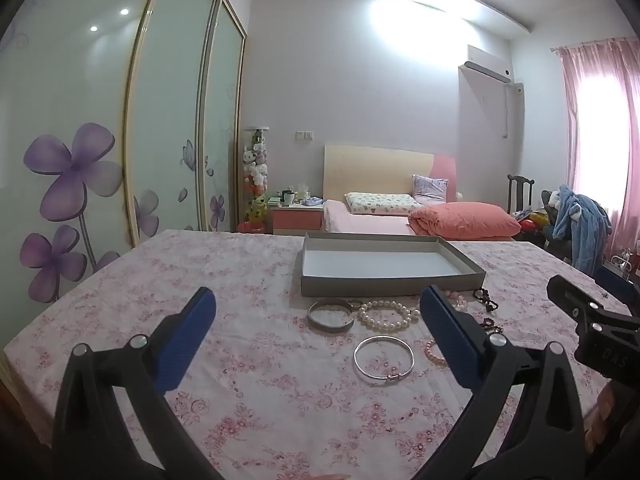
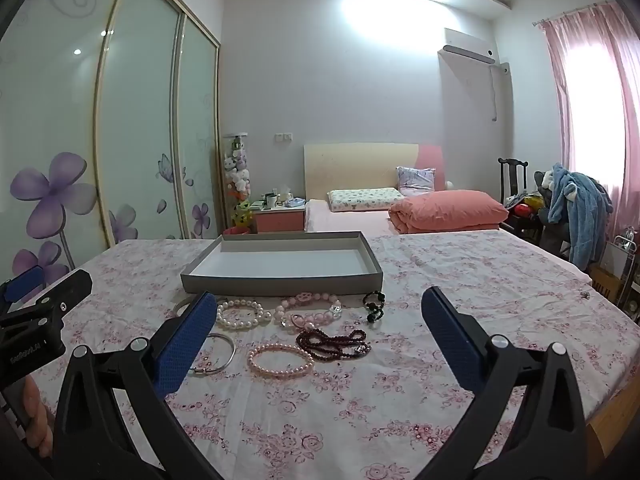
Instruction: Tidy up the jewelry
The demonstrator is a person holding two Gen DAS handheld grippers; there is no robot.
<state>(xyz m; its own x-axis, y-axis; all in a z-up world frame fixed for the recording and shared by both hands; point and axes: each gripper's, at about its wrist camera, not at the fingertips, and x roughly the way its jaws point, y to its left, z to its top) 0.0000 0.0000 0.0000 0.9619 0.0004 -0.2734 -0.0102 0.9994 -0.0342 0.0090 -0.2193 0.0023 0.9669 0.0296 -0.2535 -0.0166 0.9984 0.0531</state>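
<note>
Left gripper [image 1: 316, 312] is hovering low over the counter [image 1: 240, 380], jaws spread wide, nothing between them. At its 12 o'clock the wide silver bangle [image 1: 330, 315] is lying flat; just right of it, touching, the white pearl bracelet [image 1: 387, 315]. The thin silver bangle [image 1: 383, 361] is sitting nearer, toward 1 o'clock.

The grey tray [image 2: 280, 284] is waiting empty at 12 o'clock, behind the whole jewelry row; nothing is sorted yet by the look of it.

Moving right: the pink bead bracelet [image 2: 308, 312] is lying beside the pearls, the small pink pearl bracelet [image 2: 280, 360] at the near edge, the dark red bead strand [image 2: 332, 344] coiled touching it, the black bead bracelet [image 2: 374, 306] at 1 o'clock.

Right gripper [image 2: 316, 312] is also hanging spread and empty, aimed over this cluster.

Risks, as I judge them: pieces are lying close or touching, so closing on one could be dragging a neighbour along. Flat thin bangles are giving the pads little to bite, so a slip or a pinch of the floral cloth is likely. The loose red strand could be snagging or uncoiling when lifted. Both grippers are working near each other and could be colliding.
</note>
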